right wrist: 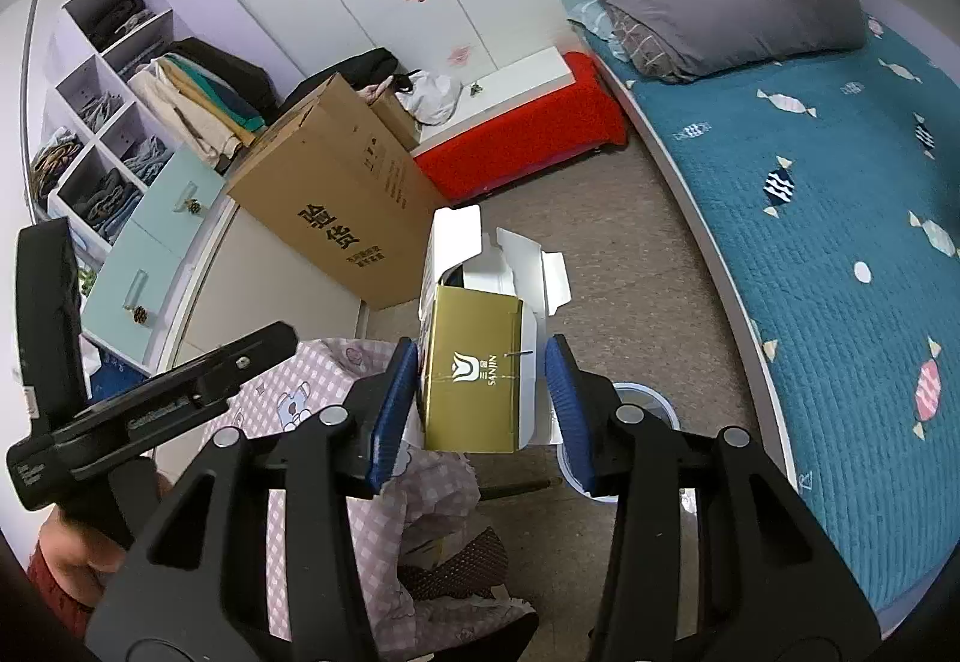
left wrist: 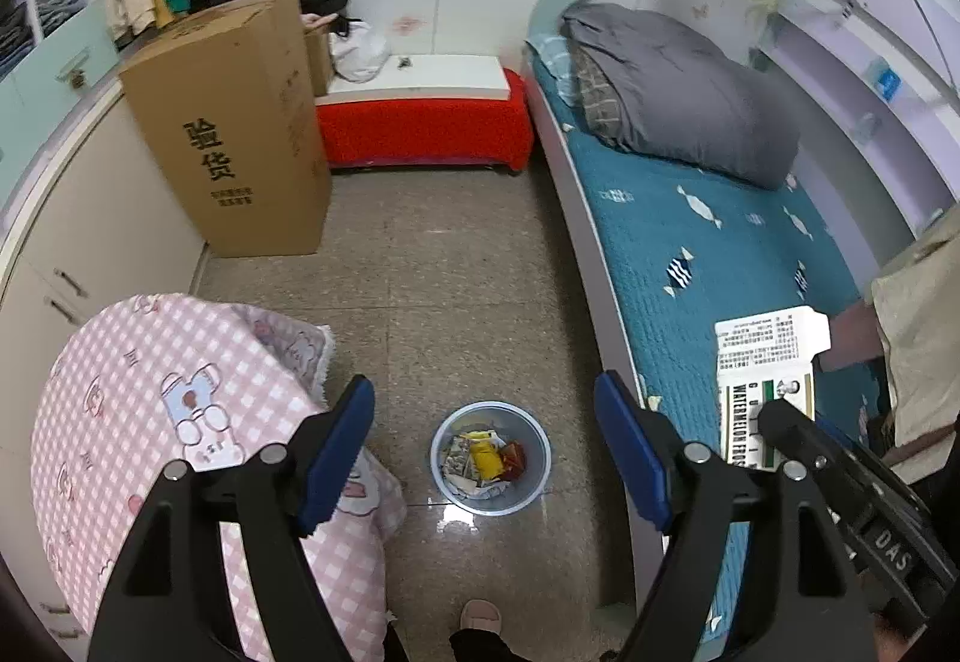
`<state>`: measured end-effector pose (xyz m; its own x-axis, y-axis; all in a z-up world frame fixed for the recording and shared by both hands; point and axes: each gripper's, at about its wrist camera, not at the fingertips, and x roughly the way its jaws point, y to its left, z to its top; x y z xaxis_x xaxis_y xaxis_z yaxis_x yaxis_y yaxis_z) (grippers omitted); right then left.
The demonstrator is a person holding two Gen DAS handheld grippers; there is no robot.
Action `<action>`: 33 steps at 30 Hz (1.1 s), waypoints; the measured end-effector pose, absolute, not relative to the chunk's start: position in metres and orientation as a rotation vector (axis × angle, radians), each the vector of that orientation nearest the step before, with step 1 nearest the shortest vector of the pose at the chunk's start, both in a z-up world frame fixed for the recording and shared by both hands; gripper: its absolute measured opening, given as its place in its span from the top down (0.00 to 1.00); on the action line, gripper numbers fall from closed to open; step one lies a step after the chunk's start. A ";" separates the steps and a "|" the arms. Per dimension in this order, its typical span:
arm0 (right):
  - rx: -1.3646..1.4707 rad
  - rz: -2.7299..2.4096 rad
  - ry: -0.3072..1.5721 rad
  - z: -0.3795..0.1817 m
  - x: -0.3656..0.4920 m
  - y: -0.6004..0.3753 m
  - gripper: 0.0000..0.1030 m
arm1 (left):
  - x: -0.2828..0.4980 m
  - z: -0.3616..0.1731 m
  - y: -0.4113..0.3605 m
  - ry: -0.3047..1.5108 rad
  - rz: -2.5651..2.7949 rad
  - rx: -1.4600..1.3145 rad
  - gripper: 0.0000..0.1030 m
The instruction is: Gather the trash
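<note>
- My left gripper (left wrist: 483, 452) hangs over the floor with its blue pads spread wide and nothing between them.
- Straight below that gap, a grey bin (left wrist: 491, 457) sits on the tiles, holding a yellow packet, a red wrapper and other scraps.
- Nearer me than the bin, the toe of my slipper (left wrist: 480, 615) shows at the frame's lower edge.
- Left of the left gripper, a pink checked cloth (left wrist: 180, 422) covers a round piece of furniture.
- My right gripper (right wrist: 480, 407) is clamped on a gold carton (right wrist: 474, 368), a pad pressing each side; white flaps stand open at the carton's far end.
- Seen from the left gripper, the same carton (left wrist: 765, 380) shows a white, printed face to its right, over the edge of the bed (left wrist: 720, 242).
- Under the right gripper's right finger, part of the bin's rim (right wrist: 645, 399) peeks out.
- Farther ahead and left of both grippers, a tall cardboard box (left wrist: 234, 122) stands against the cabinets.
- Beyond it, a red bench (left wrist: 426, 128) with a white top lines the far wall.
- At the bed's far end lies a folded grey quilt (left wrist: 678, 86).
</note>
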<state>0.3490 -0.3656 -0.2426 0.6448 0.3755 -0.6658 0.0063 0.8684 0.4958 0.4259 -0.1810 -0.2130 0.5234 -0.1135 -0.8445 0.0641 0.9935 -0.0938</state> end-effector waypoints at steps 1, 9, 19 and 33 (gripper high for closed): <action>0.486 0.228 0.853 -0.243 0.351 -0.364 0.56 | 0.423 -0.211 -0.177 1.006 -0.094 -0.059 0.27; 0.440 0.227 0.890 -0.259 0.371 -0.353 0.31 | 0.396 -0.197 -0.144 0.982 -0.007 -0.089 0.24; 0.344 0.244 0.822 -0.218 0.327 -0.323 0.31 | 0.355 -0.165 -0.113 0.947 0.062 -0.111 0.18; 0.185 0.217 0.559 -0.119 0.183 -0.242 0.25 | 0.220 -0.086 -0.064 0.721 0.012 -0.048 0.12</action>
